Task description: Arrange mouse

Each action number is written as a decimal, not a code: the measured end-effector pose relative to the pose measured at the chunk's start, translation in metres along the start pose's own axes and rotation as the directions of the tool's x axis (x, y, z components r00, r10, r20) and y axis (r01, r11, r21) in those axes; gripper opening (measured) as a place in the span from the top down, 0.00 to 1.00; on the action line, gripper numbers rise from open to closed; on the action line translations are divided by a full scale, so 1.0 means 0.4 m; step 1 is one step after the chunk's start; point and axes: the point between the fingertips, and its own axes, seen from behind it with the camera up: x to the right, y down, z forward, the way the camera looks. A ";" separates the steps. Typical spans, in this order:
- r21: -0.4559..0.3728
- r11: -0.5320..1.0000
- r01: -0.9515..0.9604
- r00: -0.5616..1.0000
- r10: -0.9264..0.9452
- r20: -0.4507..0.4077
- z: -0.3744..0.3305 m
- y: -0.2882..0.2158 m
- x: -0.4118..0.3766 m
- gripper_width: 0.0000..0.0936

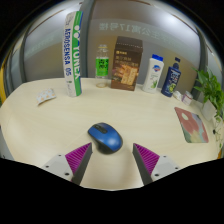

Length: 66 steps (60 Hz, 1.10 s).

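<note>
A blue and black computer mouse [104, 137] lies on the pale table [60, 125], just ahead of my fingers and a little left of the middle between them. My gripper [113, 160] is open: its two pink-padded fingers [79, 157] stand wide apart, with a gap at each side of the mouse's near end. Nothing is held. A small reddish mouse mat [192, 125] lies far to the right on the table.
Along the table's back stand a tall green-and-white tube [72, 55], a small bottle [102, 70], a brown box [125, 63], a white bottle [154, 73] and a blue bottle [172, 77]. A plant [213, 92] is at the right. A small object [45, 96] lies at the left.
</note>
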 end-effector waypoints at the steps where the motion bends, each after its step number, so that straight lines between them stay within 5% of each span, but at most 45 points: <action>1: 0.006 1.000 0.001 1.000 -0.001 0.001 0.005 -0.010 -0.003 0.11; 16: 0.009 0.999 0.036 0.999 -0.036 0.011 0.098 -0.094 0.013 0.14; 25: 0.004 1.000 -0.001 0.995 0.001 0.104 0.124 -0.108 -0.028 0.46; 39: 0.005 1.000 0.028 0.992 -0.028 0.124 0.116 -0.129 -0.038 0.61; 55: 0.307 0.947 -0.097 0.986 0.049 0.162 -0.123 -0.520 0.141 0.61; 66: 0.387 0.907 -0.167 0.986 0.164 0.042 -0.172 -0.594 0.575 0.61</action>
